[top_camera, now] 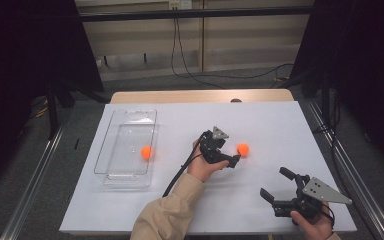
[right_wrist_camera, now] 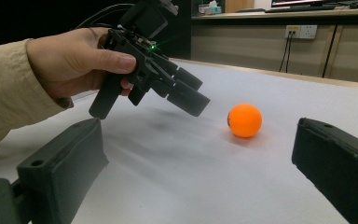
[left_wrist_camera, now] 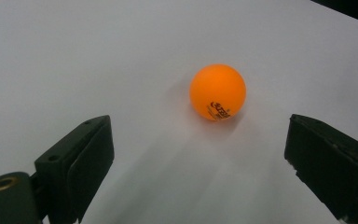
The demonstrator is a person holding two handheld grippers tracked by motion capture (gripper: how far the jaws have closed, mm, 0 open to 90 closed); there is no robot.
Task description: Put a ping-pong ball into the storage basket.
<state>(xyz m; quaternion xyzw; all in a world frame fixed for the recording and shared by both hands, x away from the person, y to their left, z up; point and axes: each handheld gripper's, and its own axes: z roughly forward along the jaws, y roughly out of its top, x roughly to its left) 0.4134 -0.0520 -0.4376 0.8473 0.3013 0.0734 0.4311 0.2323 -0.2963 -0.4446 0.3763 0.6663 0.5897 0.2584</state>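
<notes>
At a white-covered table, a person's left gripper points at an orange ball lying on the sheet just beyond its tips, a short way up-table and to the right of the claw. In the left gripper view the ball sits ahead of the two black jaws, slightly nearer the right one, with bare sheet between ball and pads; the claw stands wide and holds nothing. Black print shows low on the ball's near face.

The right gripper view catches the left gripper from the side, tilted nose-down over the sheet, gripped by a hand in a beige sleeve, its tips just short of the ball and clear of it.

The right gripper rests in the other hand near the table's front right corner, well apart from the ball, its jaws spread wide and empty, aimed toward the left gripper.

A second orange ball lies behind the left claw, far to its left, inside a clear plastic tray, against the tray's right wall.
</notes>
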